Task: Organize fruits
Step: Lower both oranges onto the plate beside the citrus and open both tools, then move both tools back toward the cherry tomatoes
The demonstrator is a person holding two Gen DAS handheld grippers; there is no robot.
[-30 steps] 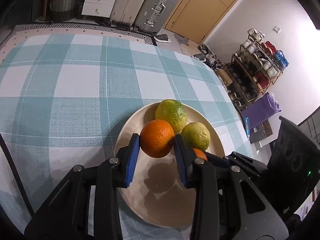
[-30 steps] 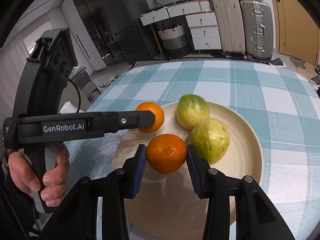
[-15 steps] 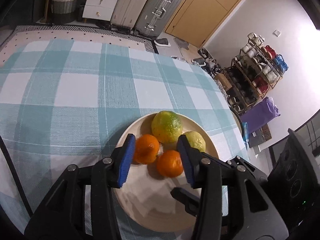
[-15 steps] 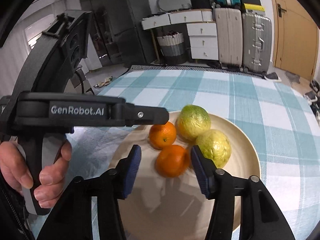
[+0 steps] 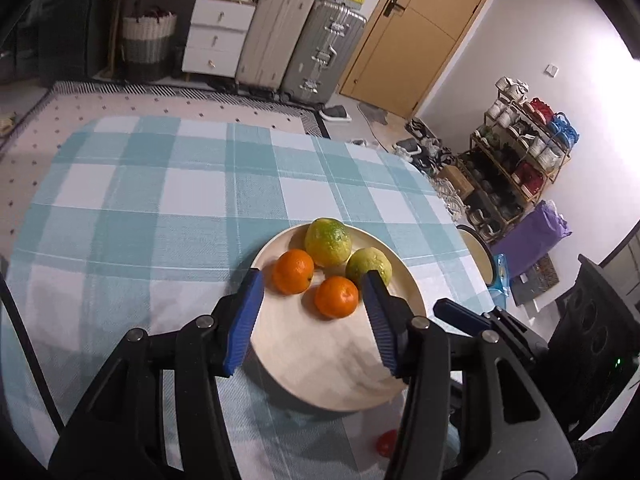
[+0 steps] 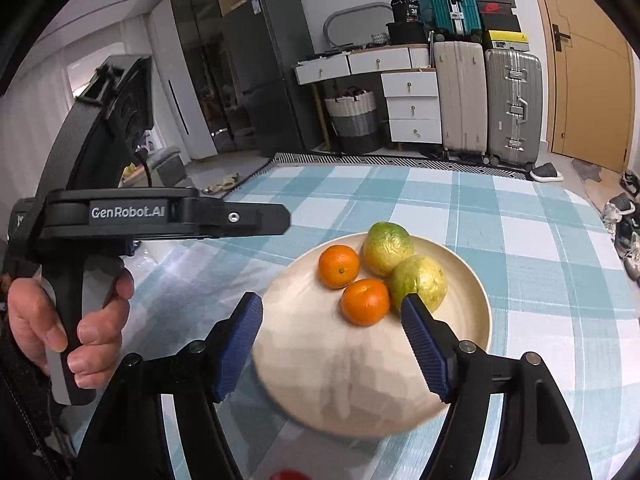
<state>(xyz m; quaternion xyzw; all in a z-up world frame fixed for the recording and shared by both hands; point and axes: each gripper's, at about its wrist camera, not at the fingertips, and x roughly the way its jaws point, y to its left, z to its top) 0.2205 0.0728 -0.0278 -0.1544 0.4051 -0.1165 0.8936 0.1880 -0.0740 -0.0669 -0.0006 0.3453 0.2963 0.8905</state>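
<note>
Hovering wide open, empty: left gripper (image 5: 312, 312) and right gripper (image 6: 332, 340), above plate (image 5: 320, 376). Person's hand (image 6: 60, 320) seen only from right wrist.

At the frame's centre a cream plate (image 5: 320, 360) sits on the checked counter (image 5: 160, 208), holding two oranges (image 5: 293, 271) (image 5: 336, 297) and two green-yellow fruits (image 5: 328, 241) (image 5: 368, 266) clustered at its far side. The left gripper (image 5: 312, 316) hangs spread wide and empty above the plate's near part. Another gripper's blue tip (image 5: 460, 316) shows at lower right.
</note>
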